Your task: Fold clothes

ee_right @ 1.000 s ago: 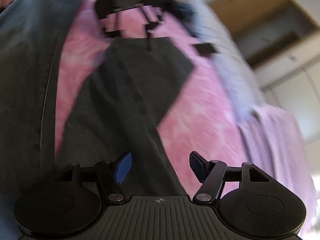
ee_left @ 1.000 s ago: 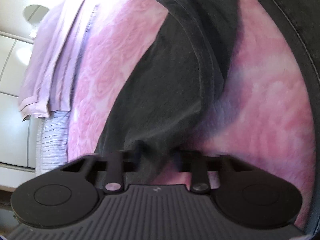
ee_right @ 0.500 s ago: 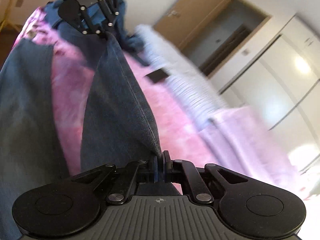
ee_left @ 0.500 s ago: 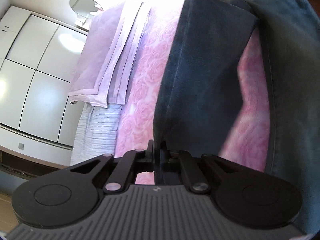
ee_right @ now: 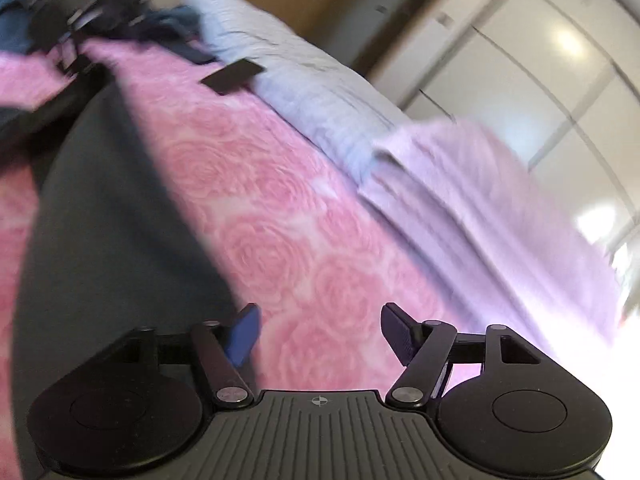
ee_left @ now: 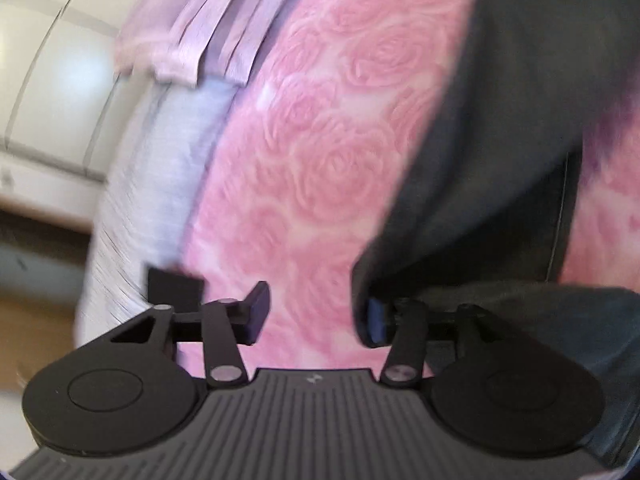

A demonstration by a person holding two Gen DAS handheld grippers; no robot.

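Note:
Dark denim jeans (ee_left: 500, 152) lie on a pink rose-patterned blanket (ee_left: 316, 152). In the left wrist view my left gripper (ee_left: 316, 314) is open and empty over the blanket, its right finger at the jeans' edge. In the right wrist view the jeans (ee_right: 104, 216) lie at the left, and my right gripper (ee_right: 320, 334) is open and empty, its left finger at the jeans' edge over the blanket (ee_right: 288, 216). The left gripper (ee_right: 76, 36) shows blurred at the top left.
A folded lilac cloth (ee_left: 200, 28) and a pale striped sheet (ee_left: 160, 184) run along the bed's edge, also in the right wrist view (ee_right: 500, 216). A small black flat object (ee_right: 234, 76) lies by the sheet. White wardrobe doors (ee_right: 540, 72) stand beyond.
Half a second ago both grippers were shut on the jeans, holding a leg stretched between them. Now both are open and the jeans lie on the blanket. Both views are blurred with motion.

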